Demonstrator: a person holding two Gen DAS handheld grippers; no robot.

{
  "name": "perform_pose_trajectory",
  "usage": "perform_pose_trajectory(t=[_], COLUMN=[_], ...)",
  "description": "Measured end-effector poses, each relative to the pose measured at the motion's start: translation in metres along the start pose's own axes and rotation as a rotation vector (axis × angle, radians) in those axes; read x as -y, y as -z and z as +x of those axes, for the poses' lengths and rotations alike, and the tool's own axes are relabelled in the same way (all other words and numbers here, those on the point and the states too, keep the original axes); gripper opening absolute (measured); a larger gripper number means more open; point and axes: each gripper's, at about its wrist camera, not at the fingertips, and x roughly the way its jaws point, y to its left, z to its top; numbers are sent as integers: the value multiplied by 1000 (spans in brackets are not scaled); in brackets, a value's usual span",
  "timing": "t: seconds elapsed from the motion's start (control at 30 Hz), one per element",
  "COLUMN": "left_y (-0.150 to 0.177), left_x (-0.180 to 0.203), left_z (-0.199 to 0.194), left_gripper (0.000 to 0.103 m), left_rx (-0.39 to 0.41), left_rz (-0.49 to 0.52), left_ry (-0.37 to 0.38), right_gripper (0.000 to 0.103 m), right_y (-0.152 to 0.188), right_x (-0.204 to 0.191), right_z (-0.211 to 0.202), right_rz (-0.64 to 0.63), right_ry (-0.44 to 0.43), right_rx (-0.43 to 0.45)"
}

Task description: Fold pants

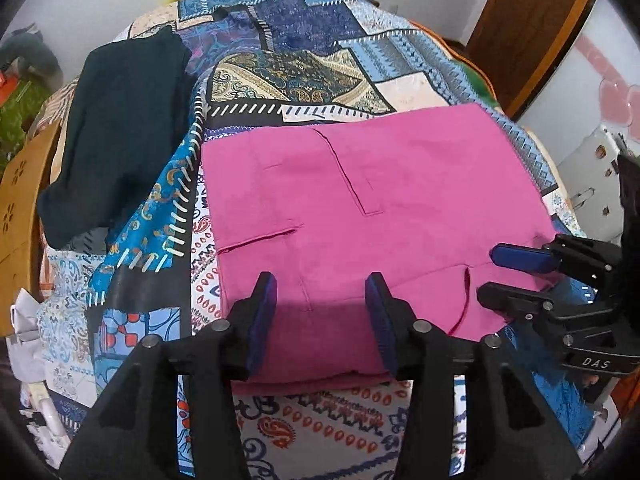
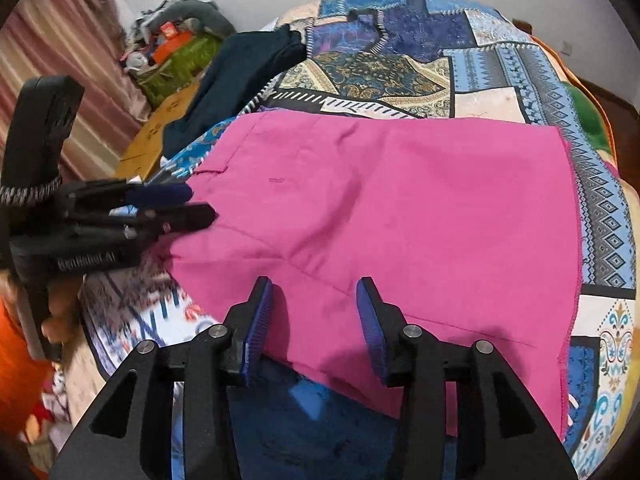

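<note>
The pink pants [image 1: 360, 216] lie folded into a flat rectangle on the patterned bedspread [image 1: 296, 68]; they also show in the right wrist view [image 2: 400, 216]. My left gripper [image 1: 322, 320] is open and empty, just above the pants' near edge. My right gripper [image 2: 314, 320] is open and empty, over the pants' near right part. In the left wrist view the right gripper [image 1: 504, 280] comes in from the right at the pants' edge. In the right wrist view the left gripper [image 2: 196, 204] sits at the pants' left edge.
A dark folded garment [image 1: 120, 128] lies on the bedspread at the far left; it also shows in the right wrist view [image 2: 236, 80]. A wooden door [image 1: 532, 32] and white wall stand at the right. A cardboard box [image 2: 160, 128] and clutter sit left of the bed.
</note>
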Motion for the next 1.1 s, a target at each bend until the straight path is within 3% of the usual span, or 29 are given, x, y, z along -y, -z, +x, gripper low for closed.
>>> perform_pose_trajectory(t=[0.2,0.3,0.47,0.8,0.97,1.1], left_y=[10,15,27,37,33,17], left_x=[-3,-4,-18,-21,-26,-36], left_z=[-11,-18,-23,-43,-59,-68], left_gripper=[47,56,63,63,63,63], left_rx=[30,56,56,80,108,137], left_rz=[35,48,-14,-58,-66,-99], left_ry=[-56,-116,-74,-65,-94,-95], right_gripper=[48,48,48,48,48,48], right_y=[17,27,40,62,56,44], right_x=[11,24,37,53,54,53], right_z=[-18,-28,-40,-64,-68,-79], right_rz=[-14,19,56,115,136,124], right_ry=[80,87,100,119,116,118], right_rx=[10,20,26,36,27,70])
